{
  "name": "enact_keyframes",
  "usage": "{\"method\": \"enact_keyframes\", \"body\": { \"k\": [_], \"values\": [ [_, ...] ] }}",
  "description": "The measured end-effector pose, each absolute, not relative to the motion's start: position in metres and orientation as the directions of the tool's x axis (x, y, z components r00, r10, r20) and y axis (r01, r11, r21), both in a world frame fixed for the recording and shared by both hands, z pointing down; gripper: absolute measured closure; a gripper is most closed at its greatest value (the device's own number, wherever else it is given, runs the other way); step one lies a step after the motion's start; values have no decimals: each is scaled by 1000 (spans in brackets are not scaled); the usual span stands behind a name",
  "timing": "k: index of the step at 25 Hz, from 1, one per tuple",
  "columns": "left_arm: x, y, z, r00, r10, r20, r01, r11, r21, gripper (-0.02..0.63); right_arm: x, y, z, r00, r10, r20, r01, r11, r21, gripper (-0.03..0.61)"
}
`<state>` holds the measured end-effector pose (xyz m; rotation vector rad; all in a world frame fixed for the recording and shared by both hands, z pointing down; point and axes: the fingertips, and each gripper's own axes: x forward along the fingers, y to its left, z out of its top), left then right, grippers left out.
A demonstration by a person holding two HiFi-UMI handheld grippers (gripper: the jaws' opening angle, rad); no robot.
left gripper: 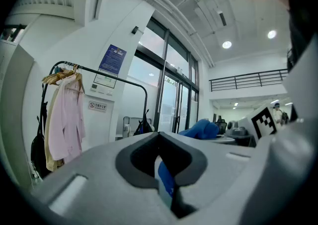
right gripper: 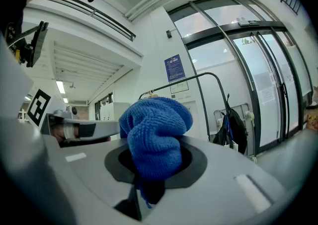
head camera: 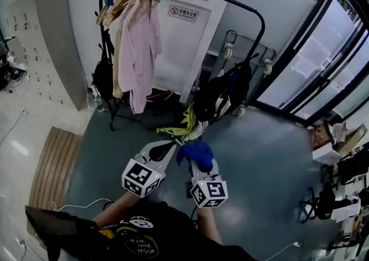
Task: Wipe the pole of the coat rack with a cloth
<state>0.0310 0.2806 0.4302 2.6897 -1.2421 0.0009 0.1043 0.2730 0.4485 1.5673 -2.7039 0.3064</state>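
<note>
The cloth, a blue bunched wad, sits in the jaws of the right gripper. In the right gripper view they close on its lower part, and the rest bulges up over them, so the jaw tips themselves are covered. In the head view the cloth hides the front of that gripper too; only its marker cube shows plainly, at 6 o'clock from the wad.

The left gripper is just beside it at 9 o'clock. Its jaws are drawn together into a narrow slit. A thin white-and-blue strip shows in that slit, but I cannot tell whether it belongs to the jaws.

The coat rack stands at 12 o'clock from both grippers, well apart from them, and its black pole arches over the top and comes down on the right. The cloth is not touching it. At 11 o'clock a pink shirt and beige garments hang bunched together and cover most of the left upright. At 1 o'clock black bags hang low and hide the lower right of the frame — the feet cannot be made out. A yellow-green thing lies on the floor below the bags, half tucked behind them.
</note>
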Motion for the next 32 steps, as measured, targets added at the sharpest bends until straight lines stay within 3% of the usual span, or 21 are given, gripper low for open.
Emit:
{"method": "enact_keyframes", "body": {
  "k": [22,32],
  "values": [
    [-35,226,462,663,-740,117,-746,-639,187,611,51,216,471,-479,-871,108,-866,450,-219,492],
    [-22,112,464,673,-733,97,-738,-656,160,611,69,91,478,-455,-885,103,-879,428,-211,492]
  ]
}}
